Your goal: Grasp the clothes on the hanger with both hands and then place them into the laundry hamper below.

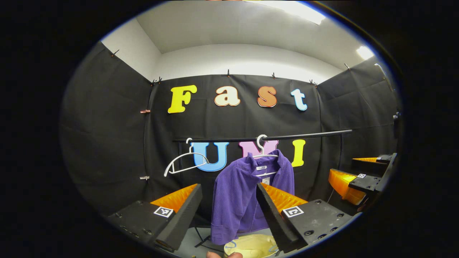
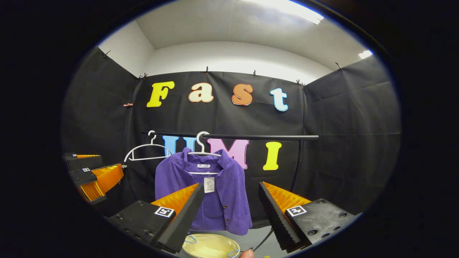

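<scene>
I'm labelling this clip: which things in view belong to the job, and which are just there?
Job:
purple corduroy shirt on white hanger
pale yellow laundry hamper
left gripper, open
right gripper, open

Just there:
empty white hanger
black rail

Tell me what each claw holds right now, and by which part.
Nothing. Both the left claw and right claw are open, short of the purple shirt on its hanger.

rail [image 2: 251, 136] w/ 2 hangers; floor [image 2: 251, 238] w/ hamper [image 2: 211, 246]

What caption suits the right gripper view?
Open right gripper faces a purple shirt hanging on a rail above the hamper.
</scene>
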The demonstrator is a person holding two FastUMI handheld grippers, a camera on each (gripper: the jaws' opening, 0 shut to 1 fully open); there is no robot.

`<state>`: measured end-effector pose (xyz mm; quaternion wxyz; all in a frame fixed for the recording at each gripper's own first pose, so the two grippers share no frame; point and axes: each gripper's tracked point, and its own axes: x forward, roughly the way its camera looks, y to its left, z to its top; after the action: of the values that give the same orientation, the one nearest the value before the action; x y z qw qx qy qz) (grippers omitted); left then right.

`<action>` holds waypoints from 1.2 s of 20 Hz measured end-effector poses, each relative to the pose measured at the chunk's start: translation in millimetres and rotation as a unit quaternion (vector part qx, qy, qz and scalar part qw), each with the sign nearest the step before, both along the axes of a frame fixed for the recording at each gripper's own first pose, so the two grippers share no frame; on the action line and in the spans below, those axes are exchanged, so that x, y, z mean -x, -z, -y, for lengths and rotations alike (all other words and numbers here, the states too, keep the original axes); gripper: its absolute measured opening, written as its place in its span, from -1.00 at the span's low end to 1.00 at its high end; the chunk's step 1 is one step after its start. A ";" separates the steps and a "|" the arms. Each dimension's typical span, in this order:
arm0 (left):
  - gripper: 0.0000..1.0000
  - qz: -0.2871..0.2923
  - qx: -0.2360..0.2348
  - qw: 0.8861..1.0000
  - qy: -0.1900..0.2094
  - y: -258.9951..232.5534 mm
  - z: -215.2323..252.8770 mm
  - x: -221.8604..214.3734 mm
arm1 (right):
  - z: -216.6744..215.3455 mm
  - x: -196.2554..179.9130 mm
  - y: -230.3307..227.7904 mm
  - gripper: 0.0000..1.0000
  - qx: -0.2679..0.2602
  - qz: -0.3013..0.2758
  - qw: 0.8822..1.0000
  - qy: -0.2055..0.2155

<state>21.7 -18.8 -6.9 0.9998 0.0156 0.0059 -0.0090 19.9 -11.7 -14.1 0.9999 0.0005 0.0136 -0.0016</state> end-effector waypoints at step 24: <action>0.87 -0.026 -0.016 0.999 -0.021 84.8 96.0 -203.8 | -5.1 -232.0 91.4 0.94 -0.015 -0.003 0.993 -0.113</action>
<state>225.6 -114.8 -91.7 0.9989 0.0314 0.0324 0.0119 251.9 -6.5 -105.5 0.9935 0.0143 0.0163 0.1117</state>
